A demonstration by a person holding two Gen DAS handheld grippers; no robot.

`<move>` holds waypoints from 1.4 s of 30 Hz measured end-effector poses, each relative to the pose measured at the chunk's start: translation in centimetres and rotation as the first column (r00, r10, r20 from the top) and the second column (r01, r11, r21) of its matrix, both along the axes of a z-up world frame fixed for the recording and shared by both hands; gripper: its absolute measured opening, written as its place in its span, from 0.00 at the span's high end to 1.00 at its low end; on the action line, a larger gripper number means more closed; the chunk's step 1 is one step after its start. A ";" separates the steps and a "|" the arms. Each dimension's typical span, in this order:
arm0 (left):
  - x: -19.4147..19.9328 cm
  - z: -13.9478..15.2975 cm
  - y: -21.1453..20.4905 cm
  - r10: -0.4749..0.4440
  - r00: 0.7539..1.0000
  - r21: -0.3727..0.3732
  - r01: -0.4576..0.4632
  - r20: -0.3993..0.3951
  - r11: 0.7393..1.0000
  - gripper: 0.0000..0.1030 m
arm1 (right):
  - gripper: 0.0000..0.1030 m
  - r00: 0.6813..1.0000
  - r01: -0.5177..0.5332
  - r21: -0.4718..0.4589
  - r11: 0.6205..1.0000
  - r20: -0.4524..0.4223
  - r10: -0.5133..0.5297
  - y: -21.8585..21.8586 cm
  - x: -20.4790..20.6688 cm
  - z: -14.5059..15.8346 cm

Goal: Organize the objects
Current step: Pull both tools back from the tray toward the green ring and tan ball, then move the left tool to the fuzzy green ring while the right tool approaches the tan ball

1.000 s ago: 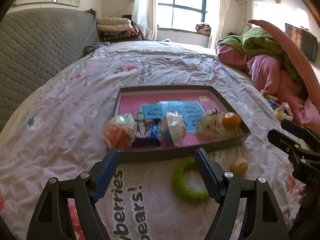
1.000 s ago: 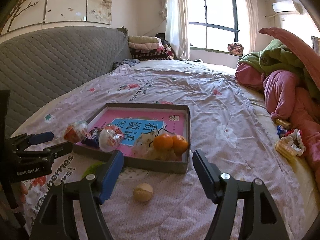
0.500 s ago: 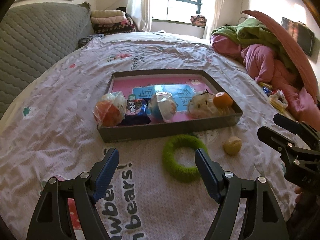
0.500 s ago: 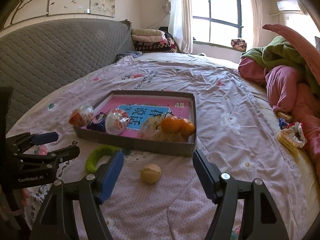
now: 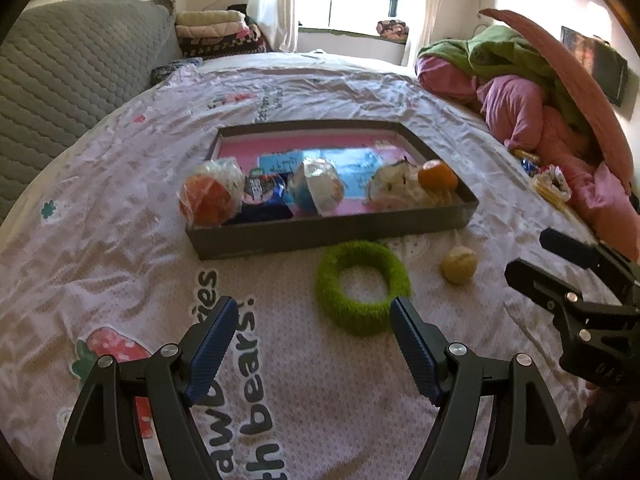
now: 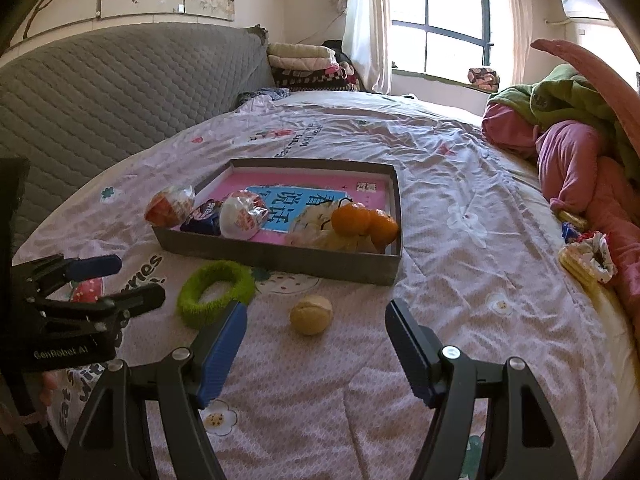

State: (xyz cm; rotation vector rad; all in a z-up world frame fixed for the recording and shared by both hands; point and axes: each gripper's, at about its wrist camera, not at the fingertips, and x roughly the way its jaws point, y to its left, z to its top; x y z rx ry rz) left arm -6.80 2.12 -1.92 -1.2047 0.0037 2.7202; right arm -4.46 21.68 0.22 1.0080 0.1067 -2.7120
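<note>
A shallow grey box (image 5: 328, 236) (image 6: 280, 258) with a pink bottom lies on the bed. Inside are wrapped snacks (image 5: 208, 196), a wrapped ball (image 5: 320, 190) and oranges (image 6: 352, 218). In front of the box on the sheet lie a fuzzy green ring (image 5: 362, 286) (image 6: 216, 292) and a small yellowish ball (image 5: 459, 266) (image 6: 311, 314). My left gripper (image 5: 312, 312) is open, held short of the ring, with its right finger at the ring's near edge. The right gripper (image 6: 316, 316) is open too, just short of the ball. Neither holds anything.
A printed pink bedsheet (image 5: 120, 184) covers the bed. A grey quilted headboard (image 6: 100, 92) stands on the left. Piled pink and green bedding (image 6: 568, 136) and snack wrappers (image 6: 588, 260) lie on the right. Folded blankets (image 6: 304, 64) sit by the window.
Both grippers have drawn back and tilted down, so the box sits farther up each view. The green ring and the ball now show fully. Jaw widths are unchanged.
</note>
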 end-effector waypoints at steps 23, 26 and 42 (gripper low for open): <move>-0.1 -2.5 1.4 -0.045 0.995 -0.014 0.046 0.085 0.999 0.23 | 0.31 0.997 -0.006 0.019 1.000 0.079 0.004 -0.2 -0.8 -2.2; -0.3 -2.8 1.6 -0.048 0.995 -0.017 0.049 0.085 0.999 0.23 | 0.31 0.997 -0.007 0.021 1.000 0.083 0.006 -0.3 -0.9 -2.5; -2.1 -3.4 2.5 -0.053 0.995 -0.009 0.054 0.080 0.998 0.23 | 0.31 0.995 -0.018 0.017 1.000 0.102 0.016 -0.4 -2.3 -3.5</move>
